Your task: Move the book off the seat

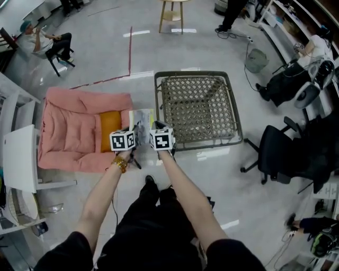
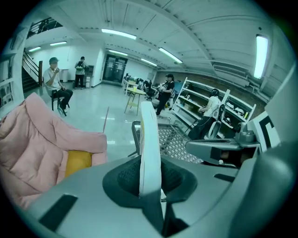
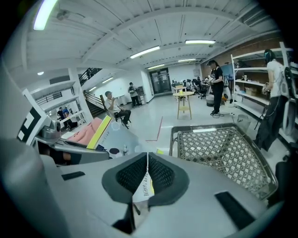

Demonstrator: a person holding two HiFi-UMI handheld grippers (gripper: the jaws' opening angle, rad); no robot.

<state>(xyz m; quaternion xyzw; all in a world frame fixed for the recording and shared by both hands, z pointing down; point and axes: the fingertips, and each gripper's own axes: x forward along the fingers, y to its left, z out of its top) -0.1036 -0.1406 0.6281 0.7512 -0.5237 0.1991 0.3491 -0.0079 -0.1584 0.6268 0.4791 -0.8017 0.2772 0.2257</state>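
A thin book (image 1: 141, 118) with a pale cover and a yellow-green edge hangs in the air over the floor, between the pink cushion (image 1: 74, 129) and the woven wicker seat (image 1: 198, 108). Both grippers hold its near edge. My left gripper (image 1: 133, 129) is shut on the book (image 2: 150, 139), which stands edge-on between its pads. My right gripper (image 1: 154, 127) is shut on a thin printed leaf or cover of the book (image 3: 145, 183); the rest of the book (image 3: 103, 135) spreads to the left in the right gripper view. An orange pillow (image 1: 109, 127) lies on the cushion.
A black office chair (image 1: 275, 153) stands to the right of the wicker seat, and a wooden stool (image 1: 172, 13) beyond it. White shelving (image 1: 18, 159) lines the left edge. A person sits on a chair (image 1: 45, 42) at far left. A grey bin (image 1: 257, 59) is at upper right.
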